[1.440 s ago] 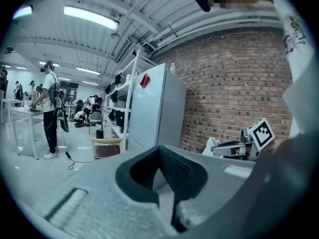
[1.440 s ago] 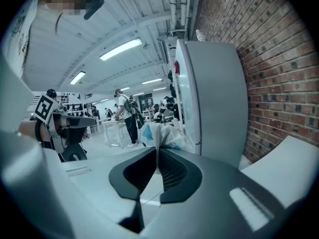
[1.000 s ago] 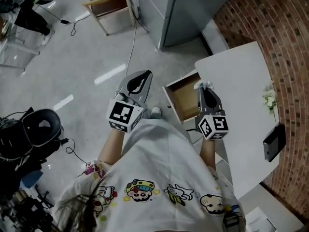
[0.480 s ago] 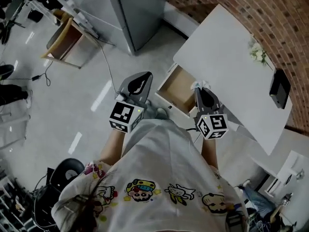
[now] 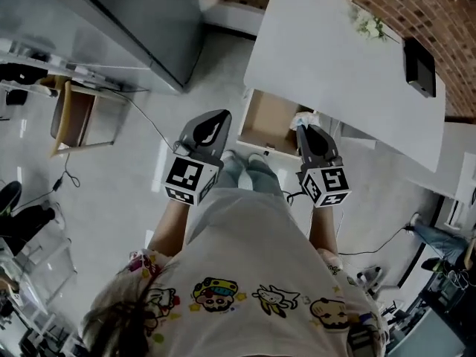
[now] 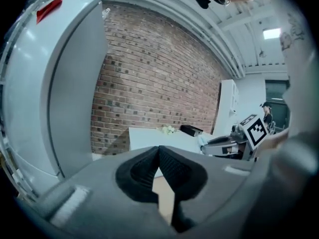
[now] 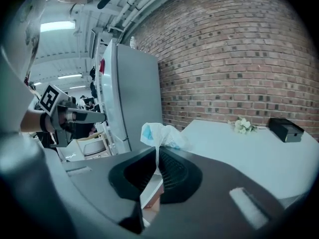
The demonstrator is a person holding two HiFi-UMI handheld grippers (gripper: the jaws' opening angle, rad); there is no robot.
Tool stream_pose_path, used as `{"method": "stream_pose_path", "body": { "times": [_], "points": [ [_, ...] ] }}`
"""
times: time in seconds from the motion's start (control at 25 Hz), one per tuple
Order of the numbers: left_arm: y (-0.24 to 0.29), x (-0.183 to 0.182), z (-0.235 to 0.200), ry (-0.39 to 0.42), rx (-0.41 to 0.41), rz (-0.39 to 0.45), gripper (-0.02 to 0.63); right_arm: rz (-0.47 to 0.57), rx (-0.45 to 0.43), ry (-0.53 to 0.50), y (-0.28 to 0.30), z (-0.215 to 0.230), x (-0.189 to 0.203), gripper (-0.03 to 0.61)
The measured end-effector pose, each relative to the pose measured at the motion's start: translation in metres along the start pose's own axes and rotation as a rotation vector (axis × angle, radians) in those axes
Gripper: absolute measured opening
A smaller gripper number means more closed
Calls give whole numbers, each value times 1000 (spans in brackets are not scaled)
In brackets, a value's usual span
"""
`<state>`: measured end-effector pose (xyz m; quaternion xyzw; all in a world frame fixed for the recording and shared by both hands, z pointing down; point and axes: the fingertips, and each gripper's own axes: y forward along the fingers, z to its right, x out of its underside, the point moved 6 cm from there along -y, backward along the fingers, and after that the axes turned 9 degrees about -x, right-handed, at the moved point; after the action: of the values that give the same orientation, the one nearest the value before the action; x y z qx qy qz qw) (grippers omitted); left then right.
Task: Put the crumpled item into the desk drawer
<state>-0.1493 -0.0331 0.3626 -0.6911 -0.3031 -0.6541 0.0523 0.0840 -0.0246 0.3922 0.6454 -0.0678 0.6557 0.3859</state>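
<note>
A crumpled white and blue plastic item (image 7: 160, 135) sticks up between the pads of my right gripper (image 7: 156, 156), which is shut on it. From the head view the item (image 5: 303, 119) hangs at the right rim of the open wooden drawer (image 5: 266, 122) under the white desk (image 5: 327, 54), with the right gripper (image 5: 307, 131) just behind it. My left gripper (image 5: 210, 127) is held over the floor to the left of the drawer, jaws shut and empty (image 6: 158, 149). In the left gripper view the right gripper (image 6: 230, 141) shows in front of the desk (image 6: 154, 136).
On the desk stand a small bunch of white flowers (image 5: 368, 27) and a black box (image 5: 419, 67). A tall grey cabinet (image 7: 132, 101) stands left of the desk against the brick wall (image 6: 149, 78). A wooden chair (image 5: 74, 114) and cables (image 5: 149, 121) are on the floor at left.
The head view has swung, so the desk and drawer now lie higher and more level in the picture. Both grippers keep their places in front of the body, the right one still pinching the item.
</note>
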Motion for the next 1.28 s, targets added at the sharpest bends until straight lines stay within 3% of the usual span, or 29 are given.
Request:
{"method": "stream_pose_path", "body": {
  "times": [0.16,0.4,0.92,1.28],
  "points": [
    [11,10,3,9,71,-33,0,-18,57,0,-1,0,10,20],
    [23,35,5,-12,109,-90,0,-54,80,11,4,6,29,20],
    [53,75,11,-50,60,-119,0,-149,83,45,16,34,76,20],
    [88,111,29,-56,69,-146,0,-221,34,75,38,58,126,20]
  ]
}}
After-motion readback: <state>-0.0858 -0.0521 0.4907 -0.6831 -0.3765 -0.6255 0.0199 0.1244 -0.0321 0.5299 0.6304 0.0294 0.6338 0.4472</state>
